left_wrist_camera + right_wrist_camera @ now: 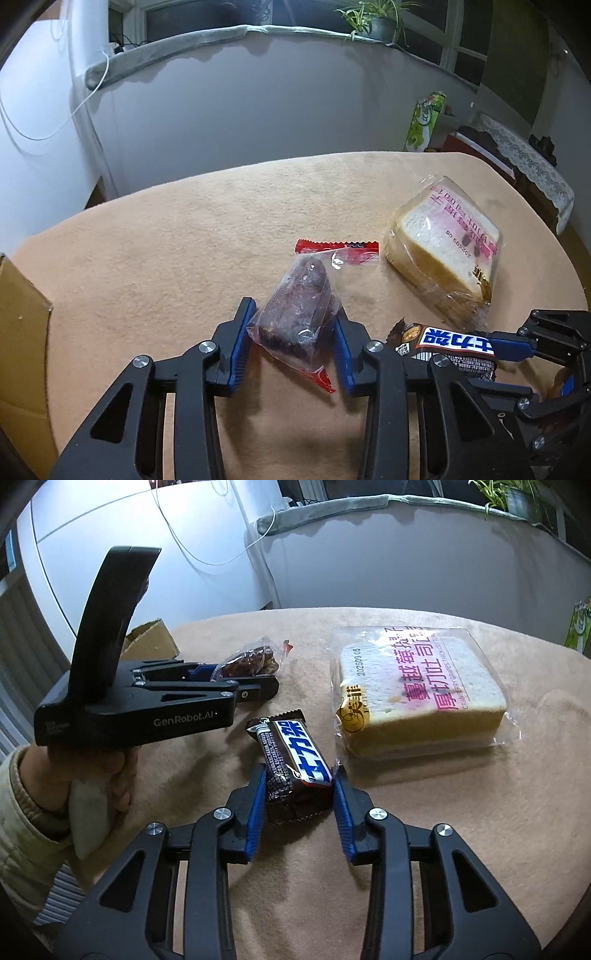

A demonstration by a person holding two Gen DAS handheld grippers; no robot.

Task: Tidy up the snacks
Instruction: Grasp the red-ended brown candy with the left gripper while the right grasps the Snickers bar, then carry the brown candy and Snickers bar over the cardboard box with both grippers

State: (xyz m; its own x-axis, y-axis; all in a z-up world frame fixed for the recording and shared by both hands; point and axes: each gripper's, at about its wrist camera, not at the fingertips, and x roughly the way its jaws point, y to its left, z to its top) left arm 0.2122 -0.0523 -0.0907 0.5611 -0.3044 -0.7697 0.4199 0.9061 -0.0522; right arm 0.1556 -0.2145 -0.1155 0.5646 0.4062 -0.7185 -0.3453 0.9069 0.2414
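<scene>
- Step in hand, as I judge it: both snacks have been grasped at once and neither is lifted yet; the next move calls for raising them clear of the tan-covered table (461, 830) and carrying them to wherever they are sorted. The cardboard box (22, 332) at the table's left edge, well apart from the bread pack, looks the likely place, though its inside is hidden.
- Bread pack (417, 698): the largest snack, lying flat and untouched on the table. Its clear wrapper reads "CRANBERRY GRAPES THICK CUT TOAST" under large pink Chinese characters, with the stamp "202509 08" and a round yellow logo.
- Left gripper (295, 332): its blue pads are clamped on the dark dried-fruit packet (299, 306), which sits left of the bread pack, clear film with red crimped ends. "GenRobot.AI" is printed on the gripper body, seen from the right wrist view.
- Right gripper (299, 794): closed on the chocolate bar (291, 764), just beside the bread pack's near left corner. The brown wrapper carries white-on-blue Chinese characters; the fine print is too small to read.
</scene>
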